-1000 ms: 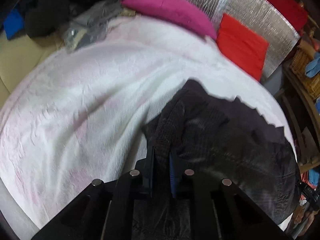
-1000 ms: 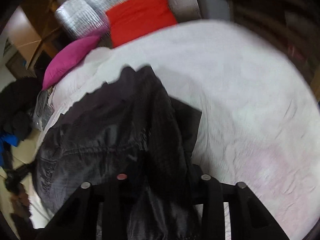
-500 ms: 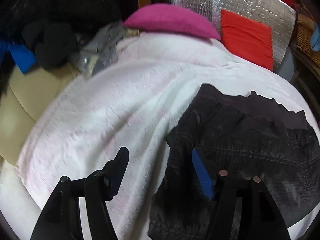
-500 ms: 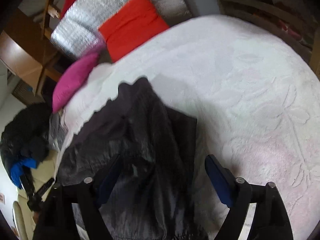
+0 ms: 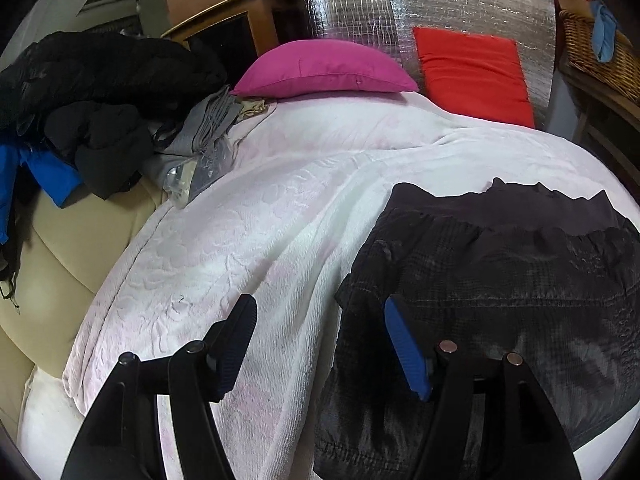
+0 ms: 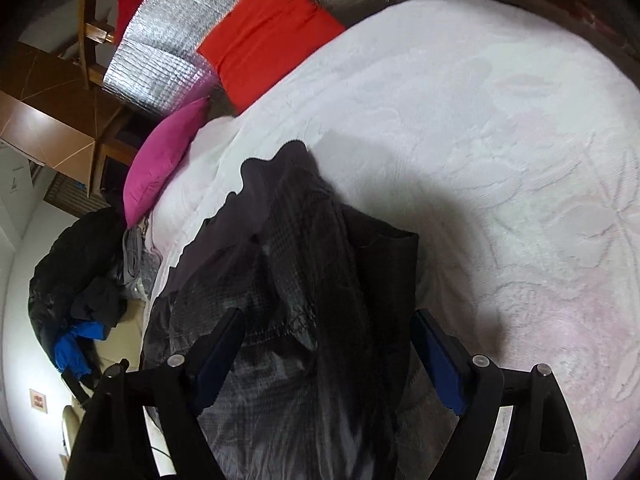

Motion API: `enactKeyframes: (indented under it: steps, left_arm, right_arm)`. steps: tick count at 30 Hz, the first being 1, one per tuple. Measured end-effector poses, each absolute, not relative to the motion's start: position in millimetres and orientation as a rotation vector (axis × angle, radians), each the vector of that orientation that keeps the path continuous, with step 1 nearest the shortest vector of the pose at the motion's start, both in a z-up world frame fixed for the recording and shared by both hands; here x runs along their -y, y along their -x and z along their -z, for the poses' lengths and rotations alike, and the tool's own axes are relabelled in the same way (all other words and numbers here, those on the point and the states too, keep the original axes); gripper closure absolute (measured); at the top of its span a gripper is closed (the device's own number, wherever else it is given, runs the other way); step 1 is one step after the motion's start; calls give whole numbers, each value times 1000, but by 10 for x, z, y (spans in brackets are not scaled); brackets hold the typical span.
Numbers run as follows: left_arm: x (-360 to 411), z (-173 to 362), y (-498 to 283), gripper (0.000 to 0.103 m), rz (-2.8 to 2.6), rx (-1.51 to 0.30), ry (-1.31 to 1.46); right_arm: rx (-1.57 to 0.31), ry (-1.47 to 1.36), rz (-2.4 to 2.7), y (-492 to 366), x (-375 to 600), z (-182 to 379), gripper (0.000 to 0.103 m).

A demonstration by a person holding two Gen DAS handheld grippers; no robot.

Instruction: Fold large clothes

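- Lying flat on the white blanket (image 5: pixel 248 240), a dark jacket (image 5: pixel 500 280) sat near the blanket's close edge, partly folded, with one ridge of cloth running along its middle in the right wrist view (image 6: pixel 320 264).
- Left gripper (image 5: pixel 320 320) had just been opening; jaws stood apart, released, straddling the jacket's left edge, pads clear of the cloth.
- Right gripper (image 6: pixel 328 336) had likewise just been opening; jaws wide, the jacket's ridge between them but not pinched.
- Pink pillow (image 5: pixel 324 70) and red cushion (image 5: pixel 472 72) lay at the blanket's far end, against a silver quilted panel (image 5: pixel 460 4).
- Heap of dark clothes (image 5: pixel 92 92) with a blue piece (image 5: pixel 52 176) sat off the blanket's left side; grey garment (image 5: pixel 208 120) beside it.
- Wicker basket (image 5: pixel 596 52) stood far right.
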State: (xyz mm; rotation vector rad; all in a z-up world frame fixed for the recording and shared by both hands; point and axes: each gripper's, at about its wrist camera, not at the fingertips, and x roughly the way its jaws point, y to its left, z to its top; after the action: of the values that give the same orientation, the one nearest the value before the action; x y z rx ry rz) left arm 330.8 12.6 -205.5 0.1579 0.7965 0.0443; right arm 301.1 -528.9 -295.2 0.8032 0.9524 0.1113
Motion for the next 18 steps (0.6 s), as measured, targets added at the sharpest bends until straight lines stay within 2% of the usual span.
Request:
enactKeyframes:
  steps: [4,9,13,15,18]
  left_arm:
    - [-104,2077,-3329,35,-25,-804,-162]
    - [-87,2145,-3446,26,79,-841,-136]
    - [-137,2269,-3635,26,342,-970,12]
    - [-188,2334,-3727,19,433,-1021,81]
    - [-305,2406,-3844,19,498,-1053,168]
  right_arm:
    - [-996,-811,-139,-3101,5259,3065,16]
    - [-1047,-823,-163,-3197,5239,3216,16]
    - [-1066,-820,-191,-3227,5245,3264,15]
    - [-1076,-821,-205,-3225,5278,3274,15]
    - [-1057,-842,-186,-3168,5421,3269,15]
